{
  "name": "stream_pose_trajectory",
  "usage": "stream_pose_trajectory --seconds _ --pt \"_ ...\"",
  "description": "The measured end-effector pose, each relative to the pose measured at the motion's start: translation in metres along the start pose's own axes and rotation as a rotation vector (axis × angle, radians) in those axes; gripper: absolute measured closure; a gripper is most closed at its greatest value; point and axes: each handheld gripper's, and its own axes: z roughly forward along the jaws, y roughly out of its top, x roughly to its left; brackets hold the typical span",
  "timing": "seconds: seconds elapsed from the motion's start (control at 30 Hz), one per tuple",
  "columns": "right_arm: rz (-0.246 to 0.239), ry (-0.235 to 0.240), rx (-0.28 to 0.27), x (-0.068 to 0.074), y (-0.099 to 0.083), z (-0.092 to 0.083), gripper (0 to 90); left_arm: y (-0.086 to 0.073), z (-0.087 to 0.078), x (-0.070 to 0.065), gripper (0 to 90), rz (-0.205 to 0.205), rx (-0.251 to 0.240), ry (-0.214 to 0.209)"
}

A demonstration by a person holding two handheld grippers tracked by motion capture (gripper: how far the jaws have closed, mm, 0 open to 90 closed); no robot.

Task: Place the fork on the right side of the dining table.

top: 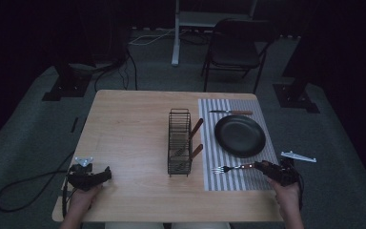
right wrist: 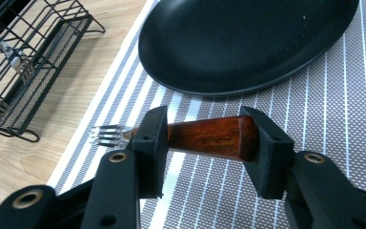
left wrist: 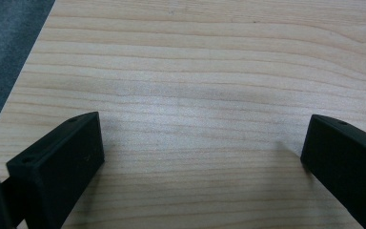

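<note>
Dim light falls on a pale wooden counter (top: 133,143) with a striped placemat (top: 248,179) at its right side. On the mat's near part lies a fork (right wrist: 205,138) with a glossy brown wooden handle, its tines pointing toward the wire cutlery rack (top: 179,141), just in front of the black plate (top: 239,135). It looks light, stiff, and somewhat slick at the varnished handle, so mid-handle is the sensible hold. The right gripper (right wrist: 205,143) straddles that handle crosswise, jaws slightly apart around it, seemingly not pressing. The left gripper (left wrist: 200,157) rests wide open over bare wood.
</note>
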Motion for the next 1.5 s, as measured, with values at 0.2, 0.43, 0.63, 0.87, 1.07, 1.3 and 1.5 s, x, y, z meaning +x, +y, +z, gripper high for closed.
stream_pose_trajectory --seconds 0.2,0.43,0.63,0.87,1.07,1.3,1.5 --pt "0.019 0.006 0.015 -0.01 -0.004 0.006 50.4 0.0 0.0 0.0 0.8 0.0 0.0 0.0" --pt "0.015 -0.036 0.044 -0.02 -0.003 0.015 46.5 0.0 0.0 0.0 0.8 0.002 0.002 0.0" --pt "-0.008 -0.063 0.058 -0.024 0.001 0.021 44.0 0.0 0.0 0.0 0.8 0.002 0.002 0.0" --pt "0.006 -0.083 0.088 -0.035 0.001 0.033 42.2 0.0 0.0 0.0 0.8 0.002 0.002 0.0" --pt "-0.039 -0.137 0.097 -0.035 0.001 0.038 42.4 0.0 0.0 0.0 0.8 0.001 0.001 0.001" --pt "-0.038 -0.155 0.081 -0.032 -0.001 0.038 38.3 0.0 0.0 0.0 0.8 0.0 0.001 0.001" --pt "-0.036 -0.195 0.052 -0.024 -0.008 0.034 25.7 0.0 0.0 0.0 0.8 0.0 0.001 0.001"
